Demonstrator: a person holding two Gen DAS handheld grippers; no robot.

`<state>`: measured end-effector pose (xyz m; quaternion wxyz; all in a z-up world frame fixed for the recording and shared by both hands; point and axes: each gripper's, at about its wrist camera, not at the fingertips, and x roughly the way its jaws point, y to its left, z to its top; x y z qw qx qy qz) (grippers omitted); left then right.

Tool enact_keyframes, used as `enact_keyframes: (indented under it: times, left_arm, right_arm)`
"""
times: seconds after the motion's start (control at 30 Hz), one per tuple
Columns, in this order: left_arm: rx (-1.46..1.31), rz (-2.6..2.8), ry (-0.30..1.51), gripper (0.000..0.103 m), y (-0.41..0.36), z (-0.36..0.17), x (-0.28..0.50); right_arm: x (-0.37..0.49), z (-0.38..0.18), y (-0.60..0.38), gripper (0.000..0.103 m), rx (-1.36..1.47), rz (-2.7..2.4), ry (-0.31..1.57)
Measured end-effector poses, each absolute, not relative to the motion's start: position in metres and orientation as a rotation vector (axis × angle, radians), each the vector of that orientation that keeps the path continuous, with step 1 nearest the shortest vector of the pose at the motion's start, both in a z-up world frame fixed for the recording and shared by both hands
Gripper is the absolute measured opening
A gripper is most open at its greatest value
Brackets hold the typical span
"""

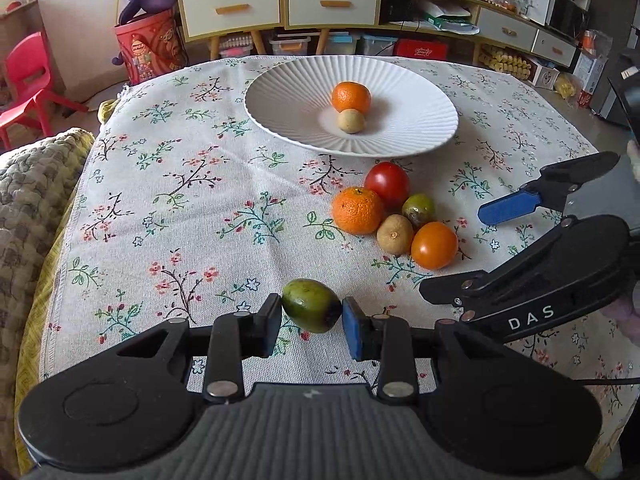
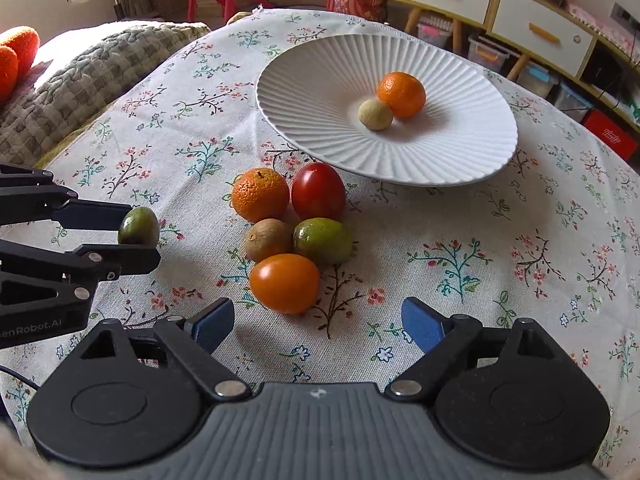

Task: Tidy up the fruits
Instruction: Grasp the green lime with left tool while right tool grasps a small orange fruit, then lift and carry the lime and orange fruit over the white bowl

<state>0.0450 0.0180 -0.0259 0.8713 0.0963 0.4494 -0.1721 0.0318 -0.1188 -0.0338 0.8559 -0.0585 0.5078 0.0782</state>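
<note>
The left hand-held gripper point(image 1: 311, 326) is clamped narrow on a green fruit point(image 1: 312, 311), held above the flowered cloth of the worktop point(image 1: 160, 200) and well short of the white ribbed plate point(image 1: 280, 92). The right hand-held gripper point(image 2: 318, 322) stands wide with nothing between its pads, just behind the orange tomato point(image 2: 285, 282) at the near edge of the loose cluster. That cluster – a mandarin point(image 2: 260, 195), a red tomato point(image 2: 318, 191), a brown fruit point(image 2: 268, 239) and a second green one point(image 2: 322, 240) – is packed tight. To do this well, carry the green fruit over the rim and release it low beside the mandarin already plated point(image 1: 351, 97), so it doesn't roll – and straddle the orange tomato squarely without nudging its neighbours
</note>
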Motion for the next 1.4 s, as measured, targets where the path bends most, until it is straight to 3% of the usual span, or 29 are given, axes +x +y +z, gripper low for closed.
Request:
enact_keyframes:
  times: [0.43,0.63,1.4]
  left_arm:
    - [0.199,-0.360,0.941,0.018,0.020,-0.026,0.044]
    - [0.199,-0.360,0.941,0.018,0.020,-0.026,0.044]
    - [0.188,-0.379,0.916,0.018,0.013,-0.018,0.047]
  right_arm:
    - [0.032,-0.032,-0.112,0.054,-0.100,0.203,1.060]
    - [0.032,-0.030,-0.113,0.034,-0.093,0.221,1.056]
    - [0.024,-0.009,-0.132,0.030,-0.030,0.229,0.998]
